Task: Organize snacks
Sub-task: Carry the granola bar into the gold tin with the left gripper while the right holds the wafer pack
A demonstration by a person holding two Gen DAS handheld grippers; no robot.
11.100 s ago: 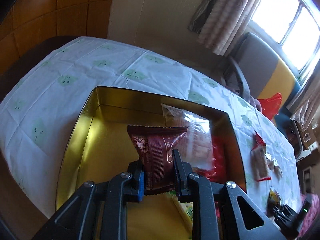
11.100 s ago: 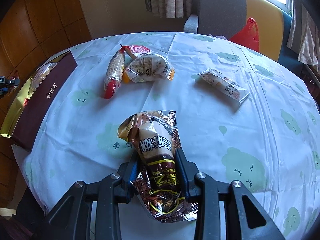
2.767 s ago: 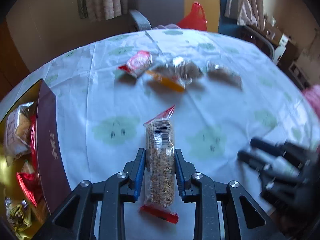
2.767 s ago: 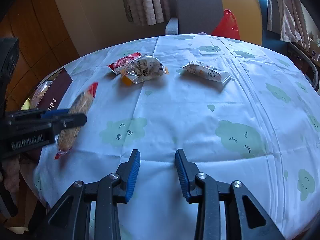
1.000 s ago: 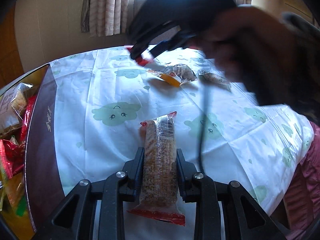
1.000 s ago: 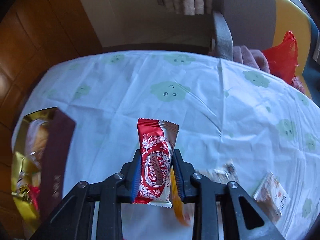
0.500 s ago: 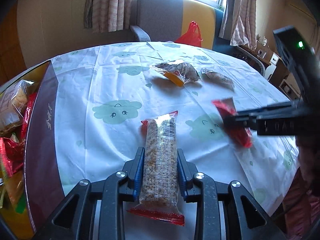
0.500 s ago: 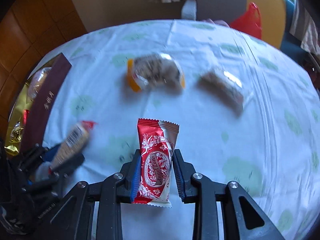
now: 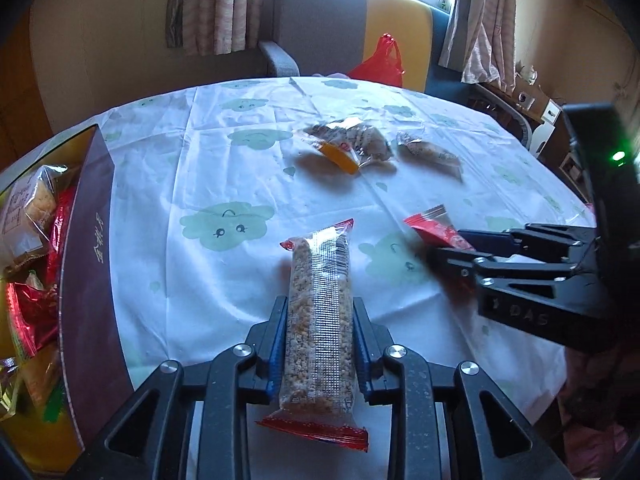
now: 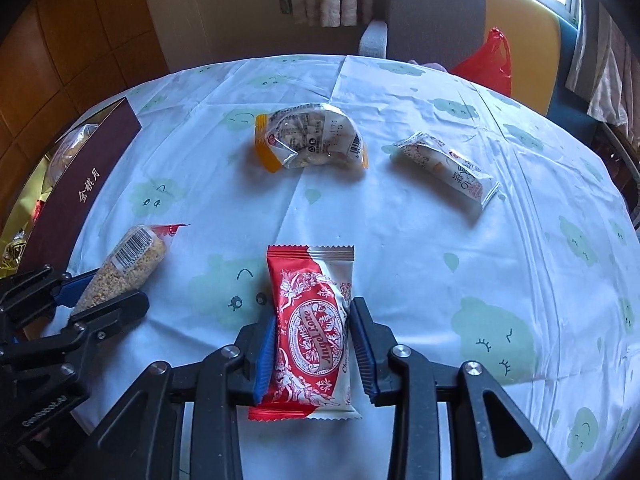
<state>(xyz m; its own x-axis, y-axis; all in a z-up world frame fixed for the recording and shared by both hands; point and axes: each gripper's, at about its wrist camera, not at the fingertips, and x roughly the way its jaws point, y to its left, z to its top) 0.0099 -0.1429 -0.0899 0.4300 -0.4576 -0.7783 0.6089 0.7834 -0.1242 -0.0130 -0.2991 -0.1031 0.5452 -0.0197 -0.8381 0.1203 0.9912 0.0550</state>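
My left gripper (image 9: 320,312) is shut on a long clear packet of grain bar (image 9: 320,312) with red ends, held just above the cloud-print tablecloth (image 9: 240,160). My right gripper (image 10: 312,344) has a red and white snack packet (image 10: 310,332) between its jaws. The jaws are opening, and the pads still touch the packet's sides. In the left wrist view the right gripper (image 9: 440,248) comes in from the right with the red packet (image 9: 432,226) at its tips. The left gripper (image 10: 100,292) and its grain bar (image 10: 128,264) sit at the lower left of the right wrist view.
A gold tin with a dark maroon wall (image 9: 88,240) stands at the table's left edge, holding several wrapped snacks. A clear packet with orange ends (image 10: 312,136) and a white packet (image 10: 448,168) lie farther back. A chair and a red bag (image 10: 484,60) are behind the table.
My right gripper swung across the table with the red and white packet and came down beside the left gripper; its jaws now stand wider. The left gripper held still.
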